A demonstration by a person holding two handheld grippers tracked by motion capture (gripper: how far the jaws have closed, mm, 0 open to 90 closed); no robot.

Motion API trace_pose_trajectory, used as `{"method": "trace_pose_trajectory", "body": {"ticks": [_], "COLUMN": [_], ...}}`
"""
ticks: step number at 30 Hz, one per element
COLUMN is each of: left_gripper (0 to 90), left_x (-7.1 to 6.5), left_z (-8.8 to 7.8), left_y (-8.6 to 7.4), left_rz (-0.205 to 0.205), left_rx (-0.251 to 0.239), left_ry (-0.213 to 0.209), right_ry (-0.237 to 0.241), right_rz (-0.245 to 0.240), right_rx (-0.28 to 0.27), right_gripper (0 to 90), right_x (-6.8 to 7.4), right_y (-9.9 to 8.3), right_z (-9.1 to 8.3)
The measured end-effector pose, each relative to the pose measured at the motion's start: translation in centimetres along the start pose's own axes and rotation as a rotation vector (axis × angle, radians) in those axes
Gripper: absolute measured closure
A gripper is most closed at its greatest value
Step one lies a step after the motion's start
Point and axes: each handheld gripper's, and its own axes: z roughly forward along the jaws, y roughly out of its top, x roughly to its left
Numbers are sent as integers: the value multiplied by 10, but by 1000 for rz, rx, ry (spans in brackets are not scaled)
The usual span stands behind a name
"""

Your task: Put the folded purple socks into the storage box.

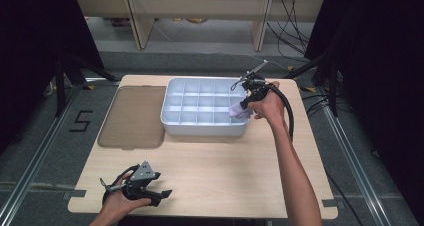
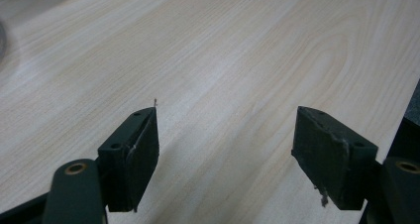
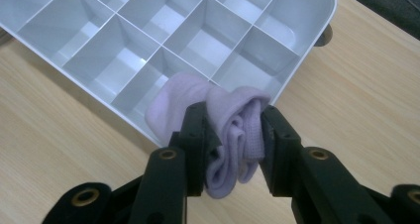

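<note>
A white tray (image 1: 172, 120) split into many small compartments stands at the back middle of the wooden table. My right gripper (image 1: 239, 107) is shut on a rolled pale lilac sock (image 1: 240, 111) at the tray's right front corner. In the right gripper view the lilac sock (image 3: 233, 130) bulges between the two black pads, hanging over the rim of the tray (image 3: 302, 68) above a front compartment. My left gripper (image 1: 165, 193) rests near the table's front left edge. Its jaws stand open in the left gripper view (image 2: 225, 149), with bare wood between them.
A flat brown translucent lid (image 1: 134, 117) lies on the table left of the tray. Black cables trail from both grippers. Table legs and loose wires stand on the floor beyond the table's far edge.
</note>
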Motion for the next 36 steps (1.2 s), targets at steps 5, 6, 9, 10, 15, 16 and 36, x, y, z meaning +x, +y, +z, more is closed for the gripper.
{"method": "trace_pose_trajectory", "body": {"ticks": [5,6,9,10,15,16,36], "left_gripper": [255,255,255,256,255,256,256], "left_x": [0,0,0,0,-1,-2,-1], "left_z": [0,0,0,0,1,1,2], "left_y": [0,0,0,0,-1,-1,0], "left_rz": [1,-1,4,5,-9,-19,15], "left_rx": [1,1,1,2,5,-9,9], "left_ry": [-2,-1,-3,-4,4,-10,-6], "right_ry": [-2,-6,-5,-4,-23,-24,-102], "right_rz": [-5,-8,-1,-9,-10,2,-34], "right_rx": [14,29,40,43,77,84,152], "right_gripper": [680,680,680,680,680,680,680], "right_x": [-2,-2,-3,-4,-4,-4,-2], "right_y": [5,6,8,8,10,9,4], "right_z": [8,9,13,16,26,29,68]}}
